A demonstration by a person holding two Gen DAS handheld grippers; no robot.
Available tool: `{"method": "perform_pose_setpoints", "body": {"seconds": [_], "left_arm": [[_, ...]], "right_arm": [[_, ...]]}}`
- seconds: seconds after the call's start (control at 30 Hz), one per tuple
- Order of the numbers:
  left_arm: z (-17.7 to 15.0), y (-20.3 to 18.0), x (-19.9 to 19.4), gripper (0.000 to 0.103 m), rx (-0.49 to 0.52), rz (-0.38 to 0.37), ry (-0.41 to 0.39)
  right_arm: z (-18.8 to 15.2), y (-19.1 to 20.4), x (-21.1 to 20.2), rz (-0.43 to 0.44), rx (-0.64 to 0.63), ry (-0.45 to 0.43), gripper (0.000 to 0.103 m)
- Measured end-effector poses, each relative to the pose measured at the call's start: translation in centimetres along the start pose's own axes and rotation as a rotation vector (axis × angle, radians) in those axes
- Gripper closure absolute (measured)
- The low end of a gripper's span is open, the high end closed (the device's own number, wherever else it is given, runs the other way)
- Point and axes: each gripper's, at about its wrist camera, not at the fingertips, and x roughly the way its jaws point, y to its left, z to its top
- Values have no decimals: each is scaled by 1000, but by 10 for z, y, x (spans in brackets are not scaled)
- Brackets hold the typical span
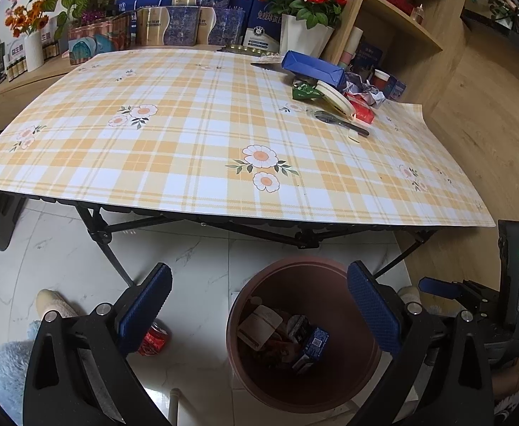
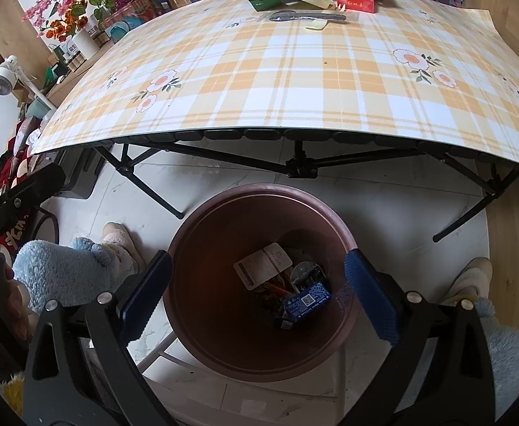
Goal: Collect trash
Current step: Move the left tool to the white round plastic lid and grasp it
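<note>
Brown plastic bin [image 2: 259, 358], on the floor before the table [image 1: 195, 163]: holds a white card [image 2: 263, 264], a blue carton [image 2: 307, 301] and other scraps.
Left gripper [image 1: 259, 314]: spread wide, nothing held, hanging beside the bin.
Right gripper [image 2: 259, 296]: likewise spread and empty, directly above the bin mouth.
Remaining, far right corner of table: blue box [image 1: 312, 67], green wrapper [image 1: 303, 90], tape roll [image 1: 335, 97], red packet [image 1: 362, 110], crumpled paper [image 1: 365, 90], dark pen-like item [image 1: 342, 122].
Red can [image 1: 154, 339]: lying on the floor left of the bin.
Progress: judged partly done; table pile and can outstanding.
</note>
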Motion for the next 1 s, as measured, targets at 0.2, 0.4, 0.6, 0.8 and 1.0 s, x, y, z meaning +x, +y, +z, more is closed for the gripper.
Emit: {"method": "perform_pose_setpoints", "body": {"seconds": [0.2, 0.4, 0.6, 0.8, 1.0], "left_arm": [[1, -1, 6, 6, 10, 24, 22], [4, 3, 14, 6, -5, 23, 45], [24, 3, 20, 6, -21, -3, 48], [75, -10, 38, 24, -105, -176, 92], [145, -37, 89, 47, -235, -404, 135]], "right_arm": [[3, -6, 0, -8, 14, -13, 7], [11, -15, -4, -32, 30, -41, 7], [34, -28, -18, -69, 26, -118, 7], [66, -47, -25, -123, 7, -181, 7], [105, -79, -22, -152, 54, -211, 7]]}}
